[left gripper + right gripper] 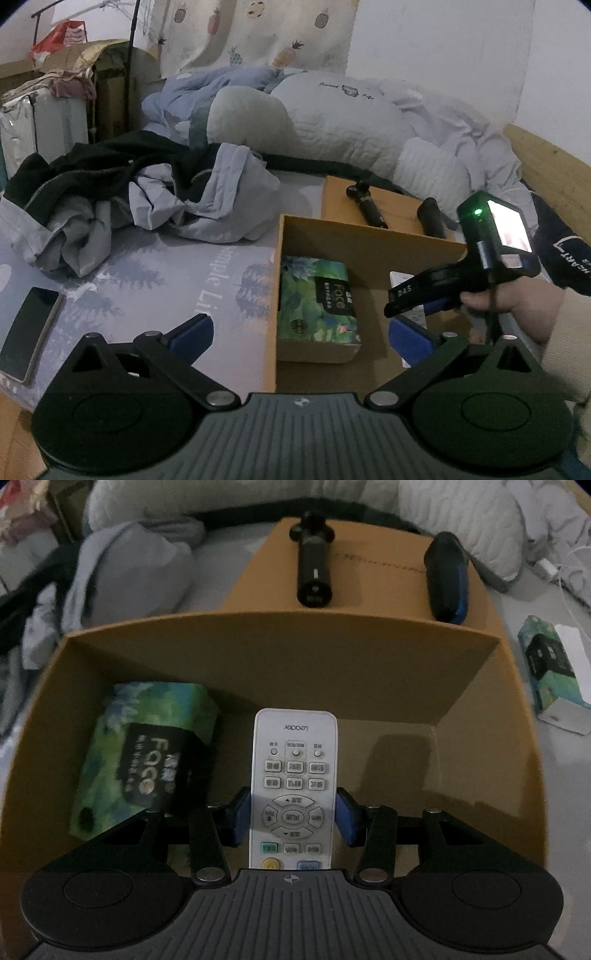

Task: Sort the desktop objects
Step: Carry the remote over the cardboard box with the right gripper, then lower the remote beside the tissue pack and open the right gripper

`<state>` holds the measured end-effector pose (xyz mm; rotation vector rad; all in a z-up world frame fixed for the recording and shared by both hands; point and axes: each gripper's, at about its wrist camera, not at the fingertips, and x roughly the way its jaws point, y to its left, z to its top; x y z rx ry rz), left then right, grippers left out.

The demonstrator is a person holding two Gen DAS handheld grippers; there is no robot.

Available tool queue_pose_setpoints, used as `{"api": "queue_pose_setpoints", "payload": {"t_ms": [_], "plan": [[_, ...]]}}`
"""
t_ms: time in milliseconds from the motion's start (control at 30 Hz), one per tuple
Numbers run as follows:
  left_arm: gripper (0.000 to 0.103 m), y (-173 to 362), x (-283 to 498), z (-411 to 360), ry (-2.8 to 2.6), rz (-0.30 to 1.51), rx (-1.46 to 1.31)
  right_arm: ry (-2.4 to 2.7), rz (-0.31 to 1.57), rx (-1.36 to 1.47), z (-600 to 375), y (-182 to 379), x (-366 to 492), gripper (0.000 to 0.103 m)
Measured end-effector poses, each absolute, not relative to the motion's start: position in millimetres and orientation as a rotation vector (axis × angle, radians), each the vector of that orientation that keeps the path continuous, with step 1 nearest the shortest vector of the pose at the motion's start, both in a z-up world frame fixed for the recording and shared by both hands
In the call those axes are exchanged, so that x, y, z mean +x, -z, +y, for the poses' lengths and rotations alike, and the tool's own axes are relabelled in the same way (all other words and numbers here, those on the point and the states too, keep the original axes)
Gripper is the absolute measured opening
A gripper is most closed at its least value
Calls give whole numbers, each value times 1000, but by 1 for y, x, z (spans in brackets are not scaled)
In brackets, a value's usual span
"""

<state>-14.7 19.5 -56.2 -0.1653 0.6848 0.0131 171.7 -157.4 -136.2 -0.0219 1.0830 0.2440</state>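
- Desktop objects, taken relative to the open cardboard box [476, 686]: one green tissue pack [147, 753] lies inside, at its left wall.
- White remote control [294, 786]: held over the box interior, right of the tissue pack. Whether it touches the floor of the box cannot be told.
- Right gripper [294, 819]: clenched on the remote, blue pads pressed to both long edges.
- Left gripper [299, 332]: jaws spread wide, nothing between them, at the near left edge of the box.
- Outside the box: a second tissue pack [550, 672] just right of it; a black cylindrical tool [312, 568] and a dark blue-edged item [447, 579] on the flap behind it; a phone [29, 332] well to its left on the bedsheet.
- Judgement: sorting partly complete. One item boxed, one in the gripper over the box, four apparently remaining, if all are meant for the box.
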Motion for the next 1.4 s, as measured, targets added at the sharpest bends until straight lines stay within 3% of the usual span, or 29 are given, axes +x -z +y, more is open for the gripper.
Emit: {"api": "queue_pose_setpoints", "payload": {"t_ms": [533, 700, 833, 1000, 1400], "plan": [[103, 71, 8, 26, -9, 715, -188, -216, 1117, -64, -141, 160, 182, 51], [103, 70, 7, 26, -15, 716, -182, -208, 1128, -77, -136, 168, 185, 73], [103, 67, 5, 25, -20, 712, -175, -203, 1128, -80, -139, 183, 205, 81], [103, 59, 1, 24, -23, 696, -169, -222, 1075, -69, -146, 158, 188, 95], [103, 35, -9, 16, -16, 632, -162, -248, 894, 1, -193, 74, 131, 103]]}}
